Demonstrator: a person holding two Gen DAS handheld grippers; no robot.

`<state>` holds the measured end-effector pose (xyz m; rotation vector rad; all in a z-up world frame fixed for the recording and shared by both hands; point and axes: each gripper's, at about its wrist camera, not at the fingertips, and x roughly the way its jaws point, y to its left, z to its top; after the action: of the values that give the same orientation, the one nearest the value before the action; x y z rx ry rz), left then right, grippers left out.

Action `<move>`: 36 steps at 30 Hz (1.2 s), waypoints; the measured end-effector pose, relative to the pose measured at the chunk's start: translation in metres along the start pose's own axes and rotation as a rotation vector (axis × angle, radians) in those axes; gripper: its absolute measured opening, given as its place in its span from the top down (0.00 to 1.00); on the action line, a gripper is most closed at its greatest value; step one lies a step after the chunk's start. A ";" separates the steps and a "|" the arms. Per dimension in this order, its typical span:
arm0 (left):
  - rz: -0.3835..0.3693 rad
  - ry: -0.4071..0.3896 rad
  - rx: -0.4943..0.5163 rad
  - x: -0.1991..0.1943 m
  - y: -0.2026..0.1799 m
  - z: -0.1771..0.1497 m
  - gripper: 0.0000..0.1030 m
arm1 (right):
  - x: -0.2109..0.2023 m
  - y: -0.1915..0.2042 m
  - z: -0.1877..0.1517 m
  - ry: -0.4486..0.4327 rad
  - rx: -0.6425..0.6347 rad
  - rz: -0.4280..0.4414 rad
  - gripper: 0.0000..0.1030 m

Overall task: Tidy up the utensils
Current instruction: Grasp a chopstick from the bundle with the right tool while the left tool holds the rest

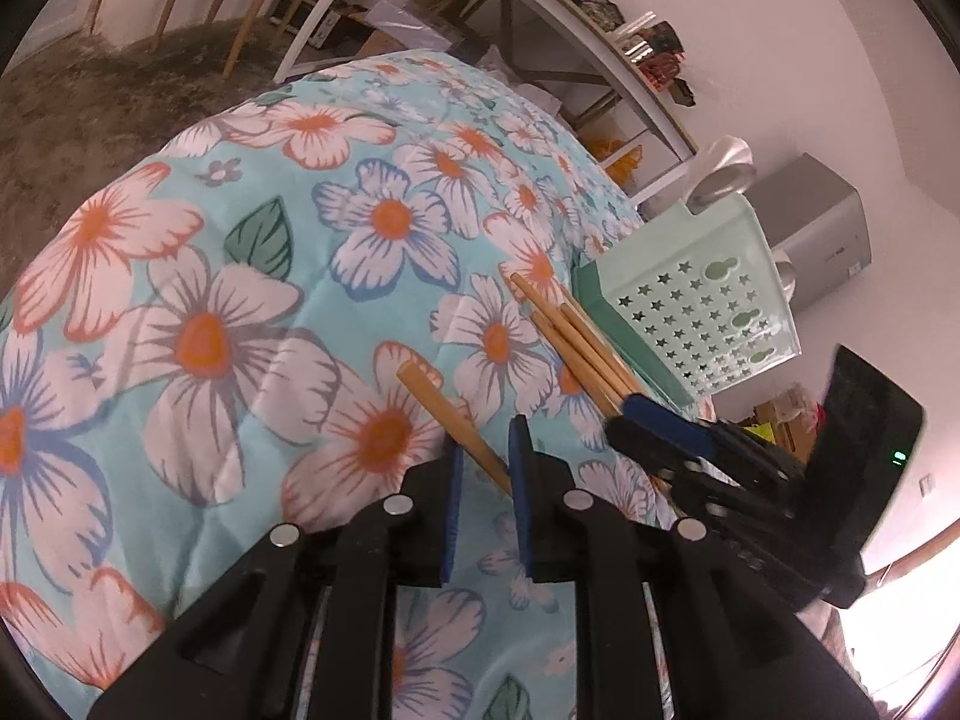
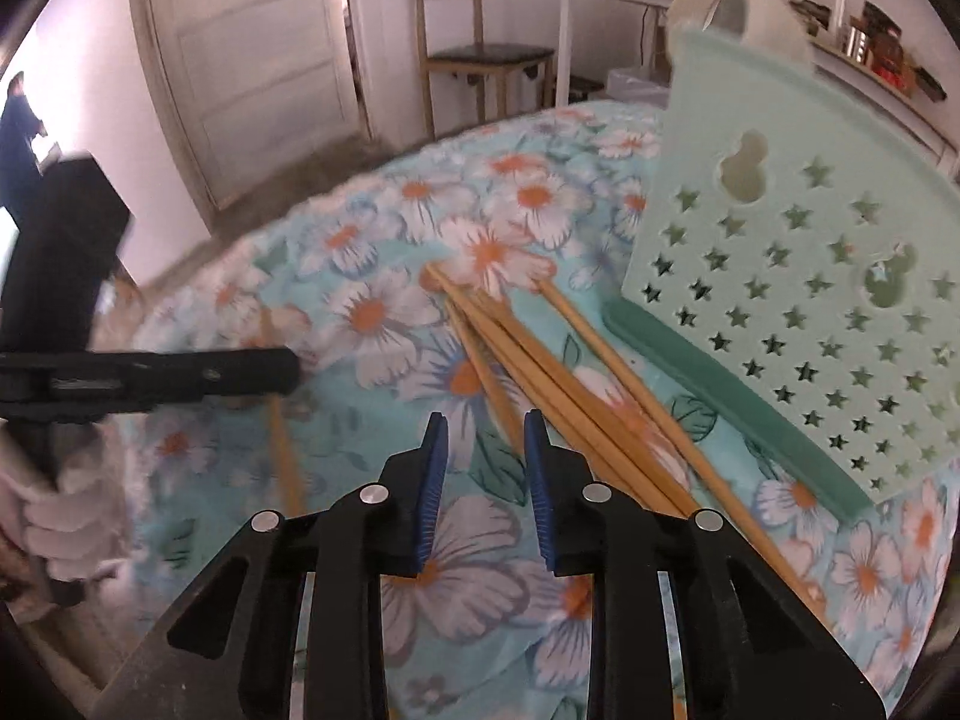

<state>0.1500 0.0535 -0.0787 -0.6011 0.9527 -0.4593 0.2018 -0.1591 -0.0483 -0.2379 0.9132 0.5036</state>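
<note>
Gathering chopsticks for the holder: that is the step judged in hand.

Item, left claw (image 1: 486, 468): low centre of the left wrist view, clamped on a single chopstick (image 1: 447, 414), which slants up and left out of its blue pads above the flowered cloth (image 1: 180, 276).

Item, right claw (image 2: 485, 468): low centre of the right wrist view, its pads standing a little apart. One stick of the chopstick bundle (image 2: 540, 360) passes between them, but whether the pads press on it cannot be told; motion blur hides the contact.

Item, chopstick bundle: several loose sticks fanned on the cloth, centre of the right wrist view, their far ends pointing to the upper left, their near ends running down to the lower right.

Item, mint utensil holder (image 2: 810, 276): star-pierced wall at the right of the frame, on a darker green base (image 2: 738, 414), just beside the bundle. A pale spoon bowl (image 2: 744, 6) rises from its top.

Next move, judged: settle the right claw on one stick, lift clear of its neighbours, and carry both sticks over the holder's rim.

Hindrances: crossed sticks may drag along; the two claws work close together, and the holder wall stands near the bundle.

Surroundings: wooden chair (image 2: 474, 54), white door (image 2: 252, 48), shelf unit (image 1: 576, 42).
</note>
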 end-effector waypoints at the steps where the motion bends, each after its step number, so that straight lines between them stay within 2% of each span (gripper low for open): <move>1: -0.007 0.003 0.005 0.000 0.001 0.000 0.86 | 0.002 0.001 -0.001 0.006 -0.007 -0.008 0.78; 6: -0.036 0.014 0.017 0.000 0.004 0.001 0.86 | -0.001 0.006 -0.004 0.035 -0.033 0.004 0.79; 12: -0.059 0.029 0.019 -0.001 0.007 0.002 0.86 | 0.004 0.002 0.012 0.027 -0.025 -0.036 0.79; 17: -0.069 0.027 0.017 -0.002 0.010 0.002 0.86 | 0.013 0.007 0.013 0.079 -0.035 -0.001 0.77; 21: -0.078 0.030 0.012 -0.001 0.011 0.002 0.86 | 0.008 0.015 0.014 0.104 -0.045 0.083 0.77; 26: -0.081 0.040 0.011 0.000 0.012 0.003 0.86 | 0.019 0.014 0.028 0.093 -0.072 0.027 0.77; 29: -0.079 0.041 0.011 0.000 0.012 0.003 0.86 | 0.024 0.013 0.033 0.085 -0.082 0.026 0.77; 33: -0.075 0.040 0.010 0.000 0.012 0.003 0.86 | 0.031 0.017 0.029 0.127 -0.127 0.043 0.77; 36: -0.071 0.042 0.010 0.000 0.012 0.004 0.86 | 0.030 0.021 0.028 0.122 -0.149 0.025 0.81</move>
<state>0.1545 0.0628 -0.0851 -0.6195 0.9708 -0.5420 0.2255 -0.1204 -0.0558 -0.3959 0.9993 0.5858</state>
